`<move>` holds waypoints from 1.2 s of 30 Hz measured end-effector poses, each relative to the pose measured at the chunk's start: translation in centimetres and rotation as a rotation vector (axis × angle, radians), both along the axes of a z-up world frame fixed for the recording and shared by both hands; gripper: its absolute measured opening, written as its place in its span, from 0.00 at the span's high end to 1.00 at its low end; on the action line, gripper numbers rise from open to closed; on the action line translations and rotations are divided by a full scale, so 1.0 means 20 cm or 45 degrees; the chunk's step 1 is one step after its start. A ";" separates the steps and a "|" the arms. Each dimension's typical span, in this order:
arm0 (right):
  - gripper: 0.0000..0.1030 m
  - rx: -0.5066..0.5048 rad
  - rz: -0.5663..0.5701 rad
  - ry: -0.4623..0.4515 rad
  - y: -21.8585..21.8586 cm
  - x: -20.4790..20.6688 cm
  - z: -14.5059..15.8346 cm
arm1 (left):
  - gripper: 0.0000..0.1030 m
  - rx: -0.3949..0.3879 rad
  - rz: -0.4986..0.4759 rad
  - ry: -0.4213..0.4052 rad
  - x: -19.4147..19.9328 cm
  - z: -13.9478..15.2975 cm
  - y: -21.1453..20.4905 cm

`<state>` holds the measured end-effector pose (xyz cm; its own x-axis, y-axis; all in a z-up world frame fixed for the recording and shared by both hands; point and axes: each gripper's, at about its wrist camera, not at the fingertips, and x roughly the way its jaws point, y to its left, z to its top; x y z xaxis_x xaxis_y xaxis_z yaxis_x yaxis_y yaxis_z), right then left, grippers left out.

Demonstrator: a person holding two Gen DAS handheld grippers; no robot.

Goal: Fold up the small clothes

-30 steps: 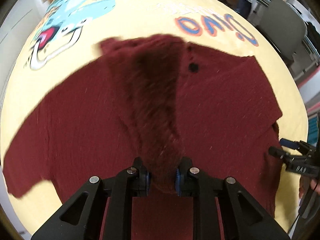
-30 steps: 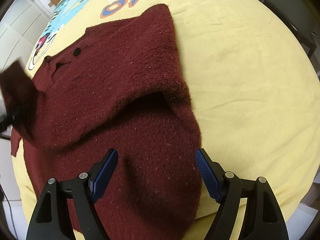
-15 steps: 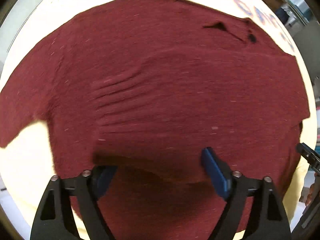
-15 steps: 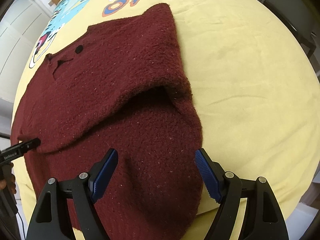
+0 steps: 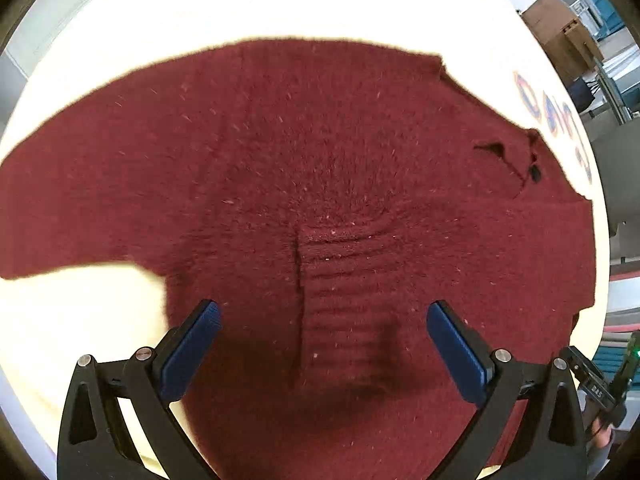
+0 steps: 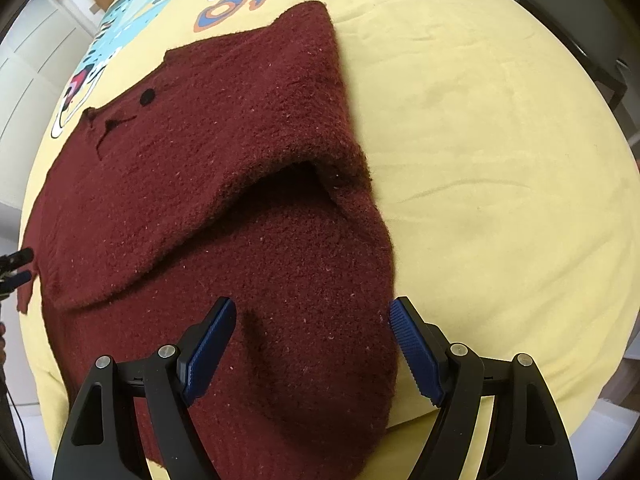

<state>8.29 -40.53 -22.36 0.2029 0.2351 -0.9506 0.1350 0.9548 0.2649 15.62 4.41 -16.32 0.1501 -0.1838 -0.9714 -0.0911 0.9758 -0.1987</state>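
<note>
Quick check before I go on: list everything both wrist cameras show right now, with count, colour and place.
sweater: one, dark red, lying on the cloth, one sleeve folded across its body
button: one, black, by the sweater's neck opening
sleeve cuff: one, dark red, ribbed, lying on the sweater between the left gripper's fingers
cloth: one, yellow with a blue cartoon print and blue-and-orange lettering, under the sweater
cardboard box: one, brown, far background of the left view
left gripper: black with blue pads, open, jaws just opened, over the cuff
right gripper: black with blue pads, open, over the sweater's lower part
</note>
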 end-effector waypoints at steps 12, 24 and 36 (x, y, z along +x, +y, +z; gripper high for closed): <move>0.22 -0.012 -0.018 0.031 0.01 0.01 -0.02 | 0.19 0.010 -0.078 0.006 0.11 -0.26 -0.21; 0.22 -0.012 -0.025 0.065 0.00 0.01 -0.06 | 0.90 0.001 -0.253 -0.054 0.22 -0.19 -0.43; 0.22 0.024 -0.049 -0.012 -0.09 0.22 0.06 | 0.90 0.092 -0.218 -0.270 0.42 0.13 -0.30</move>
